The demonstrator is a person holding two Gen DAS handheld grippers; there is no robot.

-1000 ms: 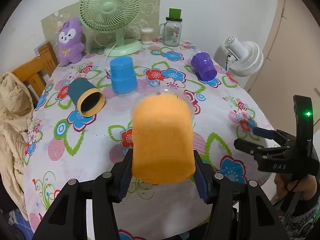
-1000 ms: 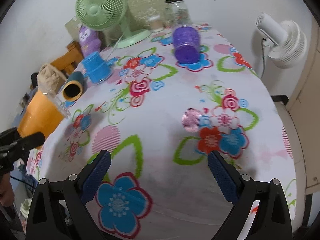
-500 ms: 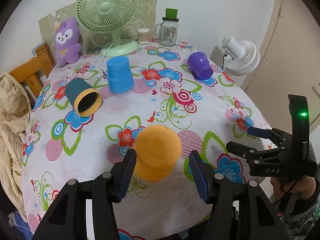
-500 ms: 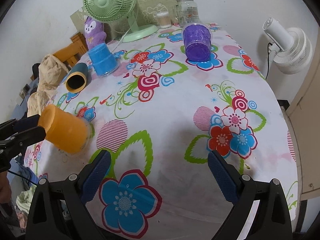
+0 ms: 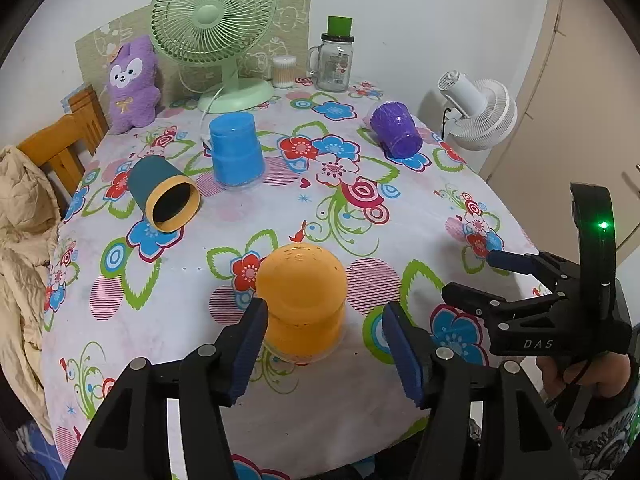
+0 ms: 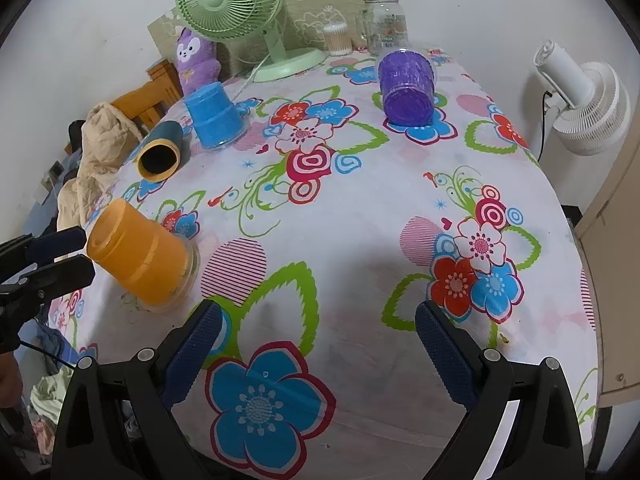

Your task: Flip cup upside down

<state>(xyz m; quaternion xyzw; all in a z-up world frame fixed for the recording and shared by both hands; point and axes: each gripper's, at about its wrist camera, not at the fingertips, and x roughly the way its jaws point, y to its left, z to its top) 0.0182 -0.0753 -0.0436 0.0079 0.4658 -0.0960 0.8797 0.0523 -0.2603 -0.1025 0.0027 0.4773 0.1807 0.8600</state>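
Orange and upside down, the cup (image 5: 301, 304) stands mouth-down on the flowered tablecloth (image 5: 360, 200) near the table's near edge, its closed base up. The left gripper (image 5: 322, 344) is spread open around it, left pad just beside its wall, right pad apart. The right gripper (image 6: 318, 354) hangs open over bare cloth to the right, holding nothing. Farther back a blue cup (image 5: 236, 152) also stands inverted; a teal cup (image 5: 165, 194) lies on its side, its dark inside showing empty; a purple cup (image 5: 396, 130) lies tipped at far right. A lidded glass jar (image 5: 334, 60) stands by the green fan (image 5: 214, 28).
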